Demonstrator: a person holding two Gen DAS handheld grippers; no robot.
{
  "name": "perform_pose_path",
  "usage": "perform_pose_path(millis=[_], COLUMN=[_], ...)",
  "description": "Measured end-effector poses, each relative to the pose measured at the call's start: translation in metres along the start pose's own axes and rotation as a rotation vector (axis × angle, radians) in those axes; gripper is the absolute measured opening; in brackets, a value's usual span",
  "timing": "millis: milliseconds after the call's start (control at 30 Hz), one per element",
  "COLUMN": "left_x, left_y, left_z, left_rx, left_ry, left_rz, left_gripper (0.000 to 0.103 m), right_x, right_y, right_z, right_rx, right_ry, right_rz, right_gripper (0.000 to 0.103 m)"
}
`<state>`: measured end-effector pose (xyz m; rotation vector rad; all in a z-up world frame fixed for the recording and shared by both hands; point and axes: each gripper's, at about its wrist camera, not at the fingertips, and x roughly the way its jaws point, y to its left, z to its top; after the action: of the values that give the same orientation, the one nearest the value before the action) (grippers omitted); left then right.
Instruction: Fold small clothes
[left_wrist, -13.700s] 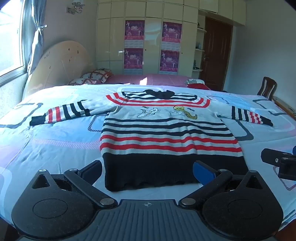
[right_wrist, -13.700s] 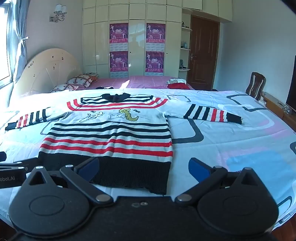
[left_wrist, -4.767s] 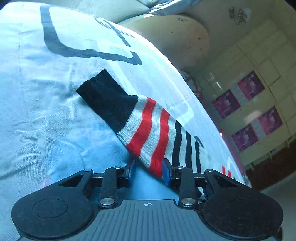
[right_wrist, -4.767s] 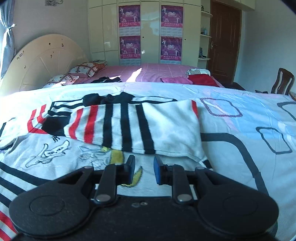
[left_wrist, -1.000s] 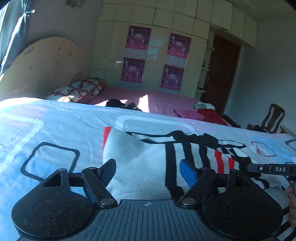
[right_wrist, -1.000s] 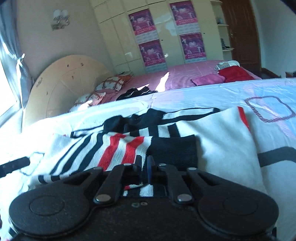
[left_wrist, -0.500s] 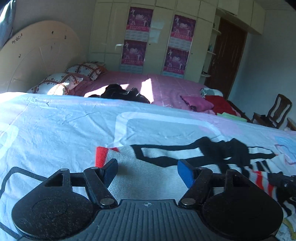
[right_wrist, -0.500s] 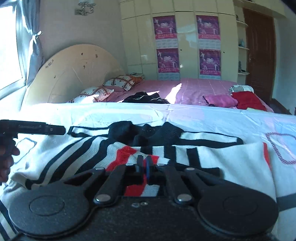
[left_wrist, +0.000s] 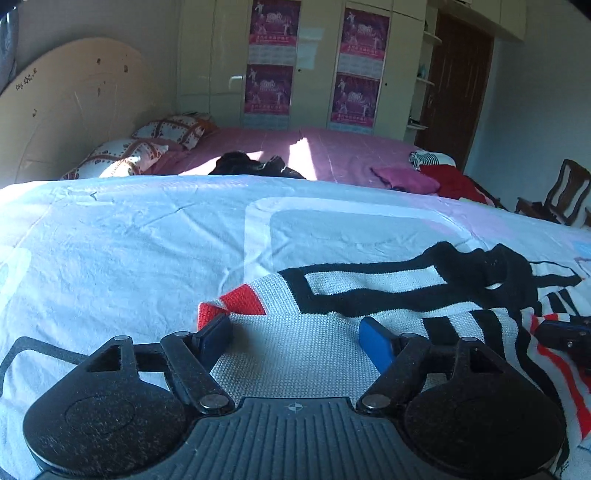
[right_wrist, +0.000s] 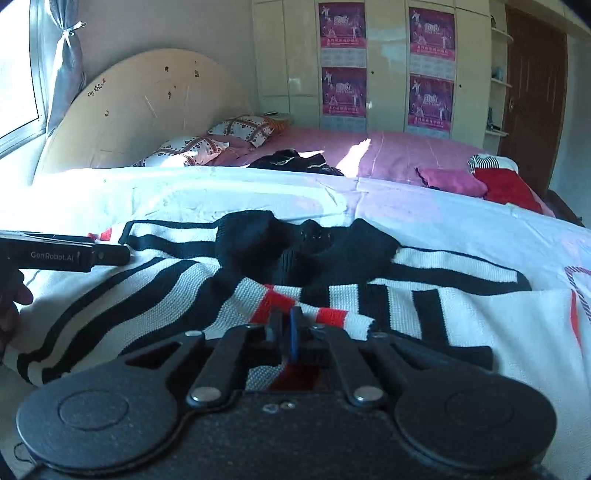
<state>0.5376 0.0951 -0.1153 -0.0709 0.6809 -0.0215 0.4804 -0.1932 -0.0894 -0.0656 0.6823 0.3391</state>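
Striped sweater spread on the bed, sleeves folded across it, left gripper over its shoulder corner with jaws opening and nothing pinched, right gripper pressed together on a sleeve near the collar

Sweater: white knit, black and red stripes, black collar. Bedsheet: pale blue, white outlines.

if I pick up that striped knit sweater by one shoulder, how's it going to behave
Probably floppy: the striped sweater lies in soft folds on the bedsheet. It will likely drape, and its folded-in sleeve may fall open. The coarse knit probably grips the pads rather than slipping, as in the shut right claw.
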Motion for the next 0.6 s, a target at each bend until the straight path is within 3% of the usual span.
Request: perform_pose_path(millis=[33,133,200,267,300,367,433,467,500,533,600], left_x=[-0.012,-0.059,-0.07,-0.058,-0.058,-0.067,-0.086,-0.091,-0.087,-0.082,-0.083], left_y=[-0.001,-0.005,-0.013,-0.02,-0.02,-0.017,-0.013,-0.012,-0.014,-0.012,0.001], left_z=[0.001,-0.008,-0.026,-0.047,-0.06,-0.055,-0.054,-0.057,-0.063,-0.07,-0.072], left_rx=[0.009,0.018,0.051,0.098,0.104,0.068,0.045,0.06,0.097,0.108,0.019], left_ry=[-0.026,-0.109,-0.081,0.004,-0.026,-0.006,-0.066,-0.059,-0.016,0.011,0.017], left_rz=[0.017,-0.028,-0.035,-0.007,0.013,0.029,0.04,0.055,0.081,0.084,0.052], left_gripper=[0.076,0.076,0.076,0.076,0.078,0.078,0.078,0.078,0.078,0.078,0.079], right_x=[-0.011,-0.05,-0.057,-0.044,-0.044,-0.051,-0.072,-0.078,-0.075,-0.062,-0.061], right_y=[-0.002,-0.015,-0.019,-0.022,-0.024,-0.023,-0.021,-0.021,-0.022,-0.025,-0.027], right_z=[0.0,-0.008,-0.021,-0.037,-0.039,-0.031,-0.027,-0.029,-0.033,-0.039,-0.044], right_rx=[0.003,0.029,0.01,-0.02,-0.01,0.006,-0.006,-0.018,-0.027,-0.034,-0.051], right_ry=[-0.024,-0.095,-0.058,0.01,-0.005,0.009,-0.077,-0.09,-0.062,0.027,0.025], right_rz=[-0.012,-0.005,-0.014,-0.051,-0.042,-0.045,-0.043,-0.054,-0.075,-0.102,-0.095], right_gripper=[0.011,0.013,0.012,0.01,0.01,0.009,0.015,0.015,0.013,0.013,0.013])
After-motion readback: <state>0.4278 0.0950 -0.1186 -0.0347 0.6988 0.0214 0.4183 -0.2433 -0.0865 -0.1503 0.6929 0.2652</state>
